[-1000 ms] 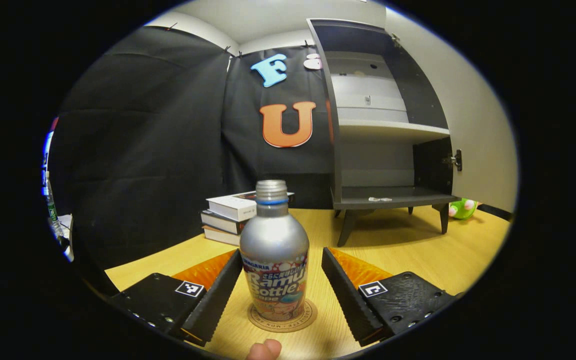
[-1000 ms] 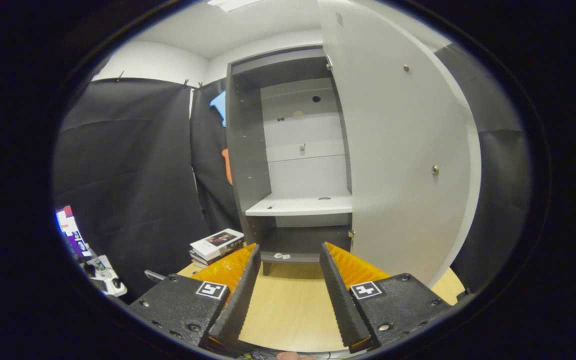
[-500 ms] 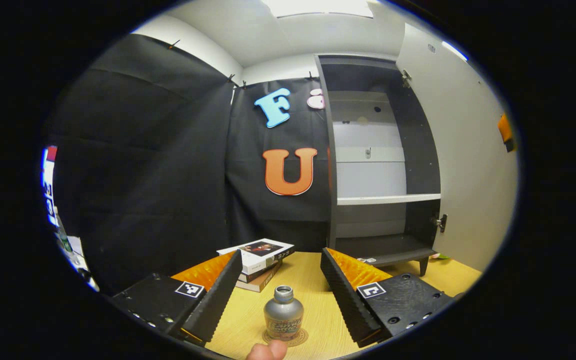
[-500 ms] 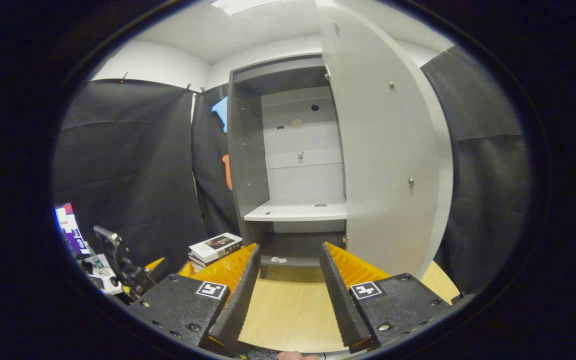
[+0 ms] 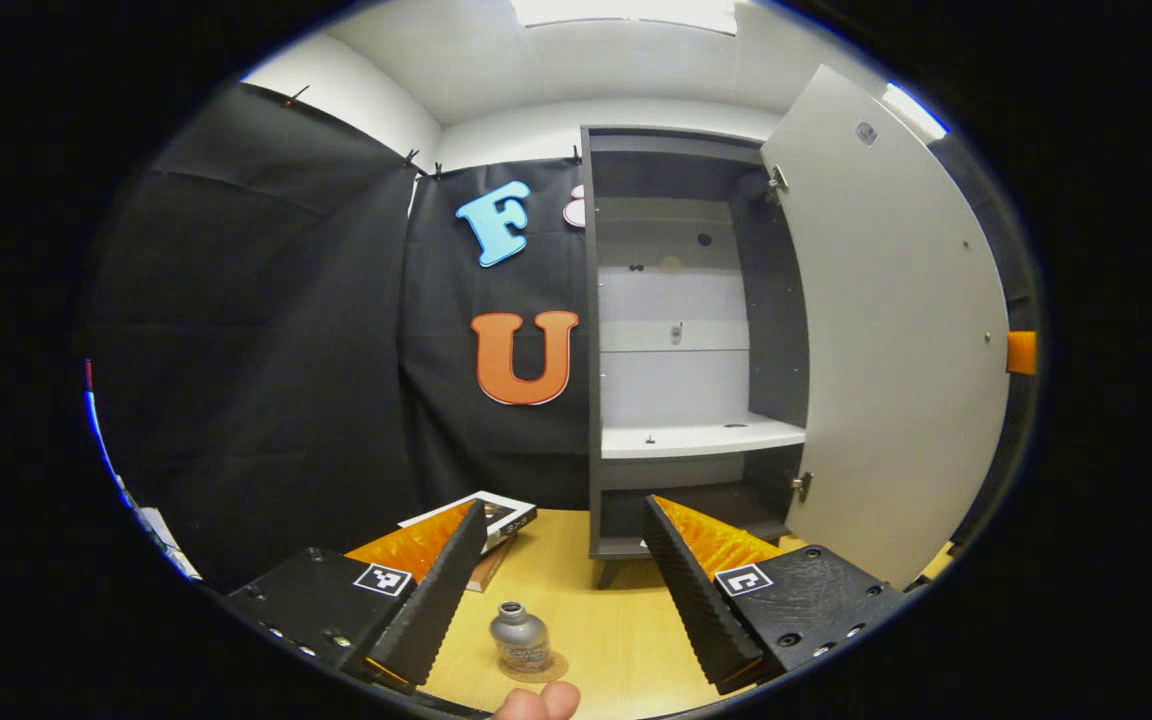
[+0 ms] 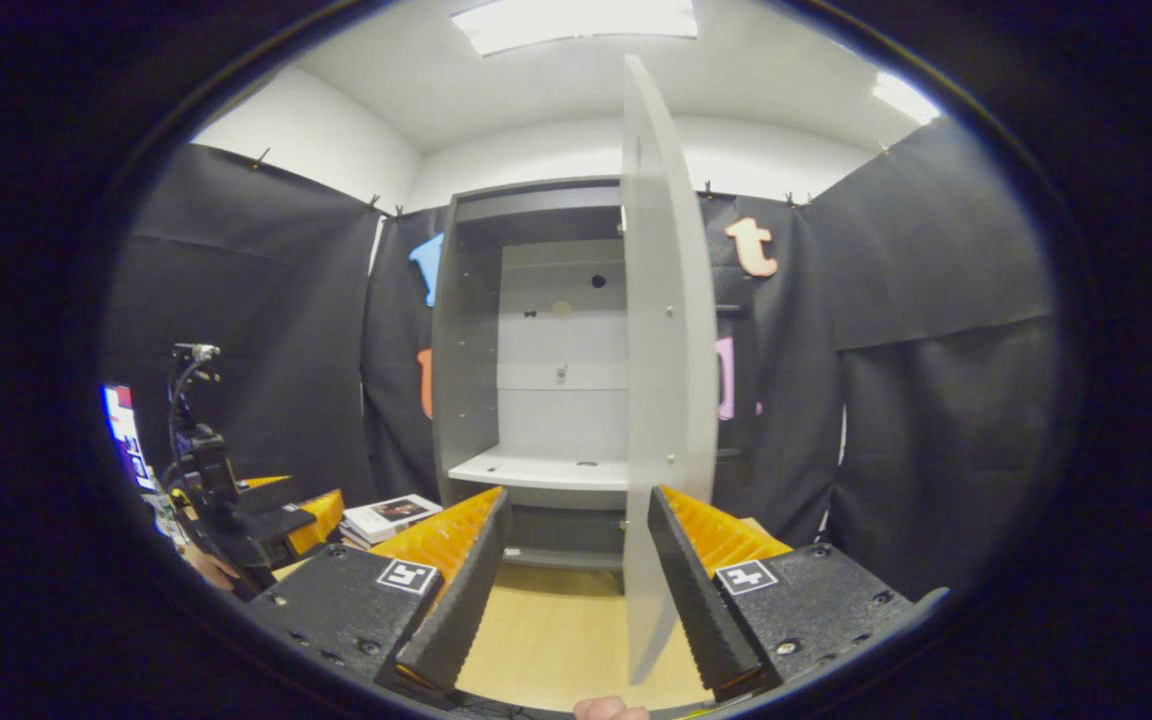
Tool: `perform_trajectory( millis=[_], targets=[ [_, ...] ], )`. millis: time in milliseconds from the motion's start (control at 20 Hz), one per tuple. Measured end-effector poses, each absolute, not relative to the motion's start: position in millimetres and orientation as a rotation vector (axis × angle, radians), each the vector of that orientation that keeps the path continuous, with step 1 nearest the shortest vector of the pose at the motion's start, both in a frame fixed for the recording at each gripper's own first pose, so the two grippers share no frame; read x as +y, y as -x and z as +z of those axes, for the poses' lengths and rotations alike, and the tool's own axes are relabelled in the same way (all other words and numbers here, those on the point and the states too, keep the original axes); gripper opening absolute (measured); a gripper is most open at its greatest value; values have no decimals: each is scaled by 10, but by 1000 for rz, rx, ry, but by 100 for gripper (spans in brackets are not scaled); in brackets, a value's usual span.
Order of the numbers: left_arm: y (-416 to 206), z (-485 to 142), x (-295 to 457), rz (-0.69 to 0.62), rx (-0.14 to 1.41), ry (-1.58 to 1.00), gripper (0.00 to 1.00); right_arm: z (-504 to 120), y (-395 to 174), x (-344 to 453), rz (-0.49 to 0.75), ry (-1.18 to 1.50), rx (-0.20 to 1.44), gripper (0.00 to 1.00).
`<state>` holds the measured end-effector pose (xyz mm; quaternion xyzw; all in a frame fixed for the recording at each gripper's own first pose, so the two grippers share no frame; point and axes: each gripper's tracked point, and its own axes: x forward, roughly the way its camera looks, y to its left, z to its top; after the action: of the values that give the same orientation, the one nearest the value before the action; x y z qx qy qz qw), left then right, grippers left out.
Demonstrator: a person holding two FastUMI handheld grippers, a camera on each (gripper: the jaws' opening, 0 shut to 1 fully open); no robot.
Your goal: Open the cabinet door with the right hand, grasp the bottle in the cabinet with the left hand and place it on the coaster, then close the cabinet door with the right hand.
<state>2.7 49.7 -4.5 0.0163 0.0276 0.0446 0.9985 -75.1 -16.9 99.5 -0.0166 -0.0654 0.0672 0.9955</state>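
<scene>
Left gripper (image 5: 554,570) fingers (image 5: 426,590) spread wide, released, holding nothing, raised above the pale wooden counter (image 5: 616,640). Below and between them, well clear of both fingers, a small silver metal bottle with a threaded neck and printed label (image 5: 520,638), upright on a round brown coaster (image 5: 536,667). Fingertip of the holding hand (image 5: 538,702) at the lower edge. Beyond the left finger, a stack of books (image 5: 496,520) on the counter. Farther off, a tall dark grey cabinet with a white shelf and pale back panel (image 5: 681,340), standing on short legs on the counter, its light grey door (image 5: 896,330) swung open to the right. At the far right edge beyond the door, an orange patch, too small to tell what.

Right gripper (image 6: 574,590) fingers (image 6: 691,590) likewise apart, released, gripping nothing. Cabinet door (image 6: 666,380) seen nearly edge-on, its lower edge showing in the gap between the fingers, nearer the right one; touching or not, cannot tell. Open cabinet (image 6: 536,380) with white shelf just left of the door. Books (image 6: 391,515) at lower left on the counter (image 6: 546,640). Farther left, the other gripper (image 6: 286,520) with a hand beneath it.
</scene>
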Motion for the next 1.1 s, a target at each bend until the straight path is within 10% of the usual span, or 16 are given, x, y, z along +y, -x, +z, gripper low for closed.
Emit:
perform_trajectory(
  millis=[1100],
  targets=[
    [314,-122,407,54,82,-43,94,1491,3,-1379,-26,-82,-188,89]
  ],
)
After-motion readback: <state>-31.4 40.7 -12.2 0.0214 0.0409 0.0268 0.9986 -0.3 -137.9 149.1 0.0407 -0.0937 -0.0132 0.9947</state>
